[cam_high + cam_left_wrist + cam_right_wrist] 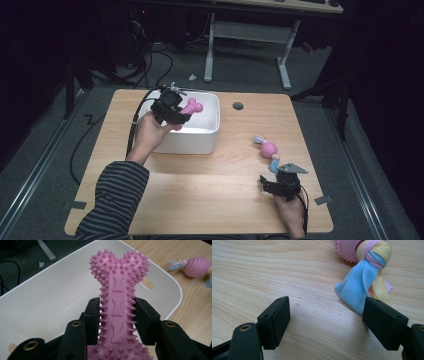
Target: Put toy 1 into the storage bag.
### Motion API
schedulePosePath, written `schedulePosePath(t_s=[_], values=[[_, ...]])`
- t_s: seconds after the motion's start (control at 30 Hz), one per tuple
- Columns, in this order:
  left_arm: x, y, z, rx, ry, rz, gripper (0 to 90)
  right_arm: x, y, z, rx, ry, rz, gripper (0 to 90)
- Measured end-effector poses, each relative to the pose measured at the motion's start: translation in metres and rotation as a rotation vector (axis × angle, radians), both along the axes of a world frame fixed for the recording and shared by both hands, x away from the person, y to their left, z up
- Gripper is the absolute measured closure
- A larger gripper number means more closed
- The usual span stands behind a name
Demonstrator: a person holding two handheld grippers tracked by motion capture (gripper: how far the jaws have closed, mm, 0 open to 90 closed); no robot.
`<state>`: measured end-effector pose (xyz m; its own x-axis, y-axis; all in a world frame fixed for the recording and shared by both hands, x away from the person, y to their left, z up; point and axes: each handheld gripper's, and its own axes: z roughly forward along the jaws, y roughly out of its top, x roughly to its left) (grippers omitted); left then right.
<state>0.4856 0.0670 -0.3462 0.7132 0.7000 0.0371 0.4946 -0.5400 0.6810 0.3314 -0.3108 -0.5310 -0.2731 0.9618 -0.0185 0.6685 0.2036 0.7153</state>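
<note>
Desk: bin at my far left, near the far edge. Bone: over the bin, between my left gripper's jaws. Ball toy: right half of the desk, well apart from the bin. My right gripper: near the near right corner, just before the ball toy's tail.

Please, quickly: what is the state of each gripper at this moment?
Left gripper: closed on the pink spiky bone toy, above the white bin.
Right gripper: open, holding nothing, near the rope ball toy.
</note>
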Motion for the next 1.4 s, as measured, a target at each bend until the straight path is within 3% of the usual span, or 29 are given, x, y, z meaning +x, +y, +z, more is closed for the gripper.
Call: schedulePosePath(t_s=[0.23,0.93,1.4], values=[[0.007,-0.003,-0.008,-0.01,0.012,0.016,58.6,0.0,0.0,0.0,-0.002,-0.003,0.005,22.5],[0.02,-0.014,-0.025,0.019,0.026,0.03,58.6,0.0,0.0,0.0,-0.002,-0.002,0.005,22.5],[0.025,-0.013,-0.041,0.02,0.064,0.045,58.5,0.0,0.0,0.0,0.001,0.001,0.002,22.5]])
